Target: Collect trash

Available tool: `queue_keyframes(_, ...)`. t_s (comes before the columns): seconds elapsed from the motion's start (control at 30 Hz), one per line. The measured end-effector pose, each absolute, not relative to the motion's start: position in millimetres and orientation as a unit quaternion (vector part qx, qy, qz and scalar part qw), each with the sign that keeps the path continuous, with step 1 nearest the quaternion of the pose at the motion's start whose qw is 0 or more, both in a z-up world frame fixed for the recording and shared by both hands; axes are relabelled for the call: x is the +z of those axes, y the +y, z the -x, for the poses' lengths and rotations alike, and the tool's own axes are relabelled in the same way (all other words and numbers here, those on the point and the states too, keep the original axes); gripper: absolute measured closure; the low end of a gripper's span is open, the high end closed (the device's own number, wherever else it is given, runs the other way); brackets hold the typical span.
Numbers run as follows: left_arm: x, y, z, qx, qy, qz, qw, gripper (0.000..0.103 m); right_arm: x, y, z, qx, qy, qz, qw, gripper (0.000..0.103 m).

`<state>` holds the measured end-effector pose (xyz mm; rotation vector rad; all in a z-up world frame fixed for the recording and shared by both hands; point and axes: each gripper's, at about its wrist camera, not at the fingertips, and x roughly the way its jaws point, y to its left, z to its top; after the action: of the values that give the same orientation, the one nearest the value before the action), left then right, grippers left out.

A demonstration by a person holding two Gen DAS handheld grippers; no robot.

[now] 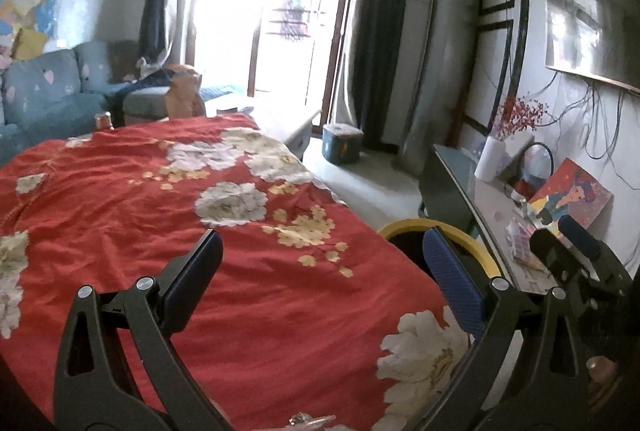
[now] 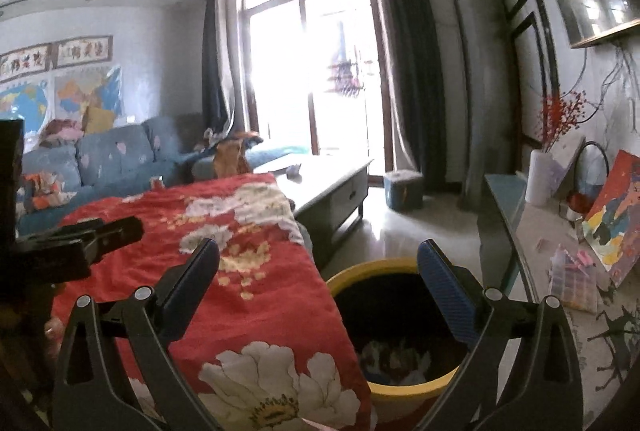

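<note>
1. Red cloth with white and yellow flowers (image 2: 256,295) is seen spread over the table, and every place below is given from it.
2. Above the cloth, the left hand-held gripper (image 1: 320,263) is held with its jaws spread wide and nothing between them.
3. Crumpled wrapper trash (image 1: 308,422) is seen at the cloth's near edge, below that gripper; what it is exactly cannot be told.
4. Just beside the cloth's right edge, a yellow-rimmed bin (image 2: 400,387) is stood on the floor, with scraps of trash (image 2: 396,359) lying in its dark inside.
5. Over that edge and the bin, the right hand-held gripper (image 2: 320,263) is held fully spread and empty.
</note>
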<state>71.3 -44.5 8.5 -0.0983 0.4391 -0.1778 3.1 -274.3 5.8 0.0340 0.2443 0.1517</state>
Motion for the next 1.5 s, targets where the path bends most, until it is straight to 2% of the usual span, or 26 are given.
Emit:
queue_keyframes(0.2, 5.2, -36.7, -50.5, -0.078, 0.195, 0.048, 0.976, 0.011, 3.9, -269.3, 9.2, 0.062, 0.090, -0.013, 0.994, 0.007)
queue_keyframes(0.57, 3.4, -31.1, -34.2, -0.068, 0.171, 0.040, 0.982, 0.011, -4.9, -253.6, 17.7, 0.060, 0.084, -0.008, 0.995, 0.007)
queue_keyframes(1.5, -0.6, -28.2, -33.9, -0.067, 0.175, 0.044, 0.981, 0.011, -8.2, -251.8, 16.8, 0.058, 0.090, -0.008, 0.994, 0.007)
